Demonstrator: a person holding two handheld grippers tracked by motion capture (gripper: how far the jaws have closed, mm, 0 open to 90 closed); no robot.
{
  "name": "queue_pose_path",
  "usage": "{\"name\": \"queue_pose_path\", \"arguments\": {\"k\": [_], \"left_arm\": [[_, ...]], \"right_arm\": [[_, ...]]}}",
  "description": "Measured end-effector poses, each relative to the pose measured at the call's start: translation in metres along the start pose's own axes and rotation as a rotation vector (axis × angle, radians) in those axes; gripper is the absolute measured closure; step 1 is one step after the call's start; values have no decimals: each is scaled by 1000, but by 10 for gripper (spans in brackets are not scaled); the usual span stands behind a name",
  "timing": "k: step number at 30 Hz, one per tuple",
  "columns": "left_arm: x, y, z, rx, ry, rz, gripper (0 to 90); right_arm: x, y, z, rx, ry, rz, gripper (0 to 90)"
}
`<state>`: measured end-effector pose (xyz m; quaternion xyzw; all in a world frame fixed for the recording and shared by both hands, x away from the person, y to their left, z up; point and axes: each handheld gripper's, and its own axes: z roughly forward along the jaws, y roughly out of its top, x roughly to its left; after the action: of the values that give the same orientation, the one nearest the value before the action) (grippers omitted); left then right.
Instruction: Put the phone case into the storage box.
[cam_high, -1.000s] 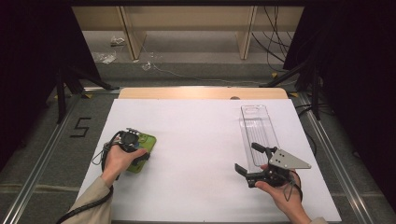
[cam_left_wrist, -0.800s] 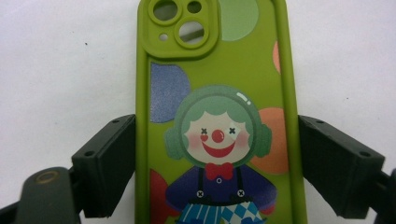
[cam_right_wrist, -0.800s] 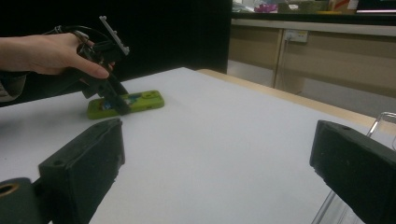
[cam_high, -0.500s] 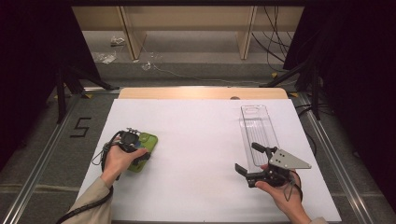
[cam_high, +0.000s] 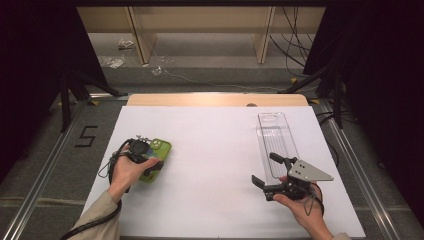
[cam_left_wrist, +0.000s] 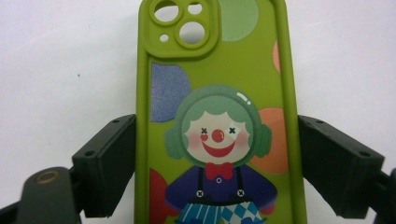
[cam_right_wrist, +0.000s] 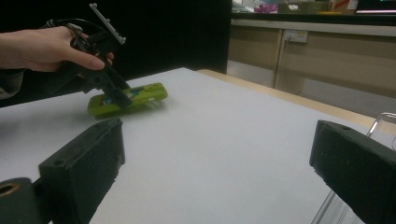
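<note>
A green phone case (cam_high: 160, 149) with a clown picture lies back-up on the left of the white table (cam_high: 215, 150). My left gripper (cam_high: 149, 161) comes down over its near half. In the left gripper view the case (cam_left_wrist: 215, 116) sits between the two black jaws, and both pads rest against its long edges. The right gripper view has the same case (cam_right_wrist: 140, 95) low on the table, with the left gripper (cam_right_wrist: 114, 93) on it. At the front right my right gripper (cam_high: 265, 169) is held level, open and empty, facing left across the table.
A long clear plastic tray (cam_high: 275, 135) lies lengthwise on the right side, just beyond my right gripper; its rim (cam_right_wrist: 384, 122) edges the right gripper view. A wooden strip (cam_high: 215, 99) borders the table's far edge. Dark stands and cables flank the table.
My left hand and the green case have shifted slightly away from me and to the right. The right gripper has stayed where it was.
</note>
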<state>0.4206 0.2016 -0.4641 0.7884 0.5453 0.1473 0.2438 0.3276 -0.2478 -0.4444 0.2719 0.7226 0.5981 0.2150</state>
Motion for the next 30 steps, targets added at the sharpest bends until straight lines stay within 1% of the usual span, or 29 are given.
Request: {"name": "queue_pose_path", "arguments": {"k": [15, 22, 25, 30], "left_arm": [[-18, 3, -10, -72, -65, 57, 159], [-22, 2, -14, -107, -93, 71, 158], [-26, 2, -16, -113, -107, 83, 158], [-34, 2, -19, -132, -122, 117, 159]], "right_arm": [[0, 0, 0, 0, 0, 5, 42], [0, 0, 0, 0, 0, 5, 42], [0, 0, 0, 1, -1, 5, 42], [0, 0, 0, 2, -1, 6, 43]]}}
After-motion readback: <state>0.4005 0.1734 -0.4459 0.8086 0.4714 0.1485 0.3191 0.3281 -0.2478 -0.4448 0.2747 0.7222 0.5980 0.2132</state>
